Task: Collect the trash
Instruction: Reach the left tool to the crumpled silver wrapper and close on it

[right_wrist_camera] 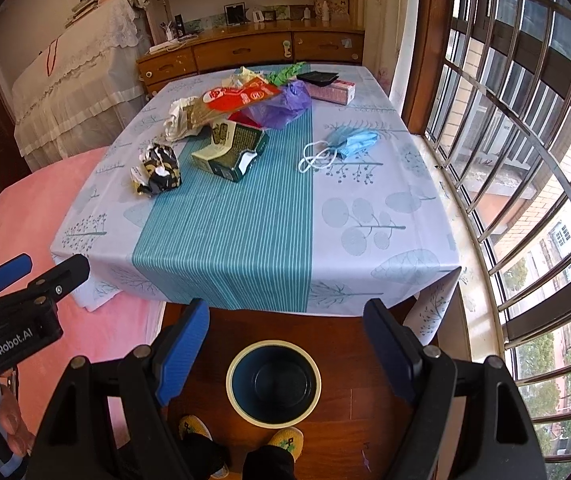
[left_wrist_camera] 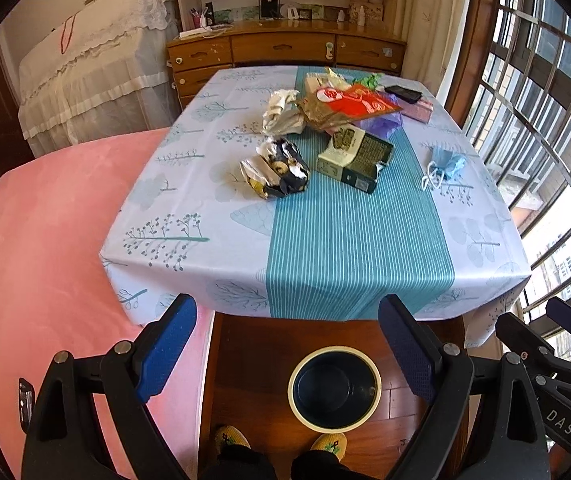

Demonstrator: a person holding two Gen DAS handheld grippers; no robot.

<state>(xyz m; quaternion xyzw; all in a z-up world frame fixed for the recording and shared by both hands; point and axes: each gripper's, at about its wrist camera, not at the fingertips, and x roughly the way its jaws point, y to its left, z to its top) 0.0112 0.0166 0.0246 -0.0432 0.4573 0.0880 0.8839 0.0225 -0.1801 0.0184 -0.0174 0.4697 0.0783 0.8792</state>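
fingers: left gripper (left_wrist_camera: 287, 346) and right gripper (right_wrist_camera: 287, 346) both spread, empty | trash: heaped mid-bench (left_wrist_camera: 189, 216), bin (left_wrist_camera: 334, 387) on floor below | risk: phone (left_wrist_camera: 403, 94) beside pile grabbed by mistake; light mask (right_wrist_camera: 349, 140) slipping

pink bed (left_wrist_camera: 45, 240) left of table; wooden dresser (left_wrist_camera: 281, 50) behind it; barred window (right_wrist_camera: 525, 160) right; phone (left_wrist_camera: 403, 94) on far corner.

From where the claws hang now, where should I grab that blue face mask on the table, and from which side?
Take the face mask by its bunched blue body, coming straight down from above. It lies flat and crumpled apart from the other trash, and its thin white ear loops trail loose toward the near edge, probably too slack to hold securely.
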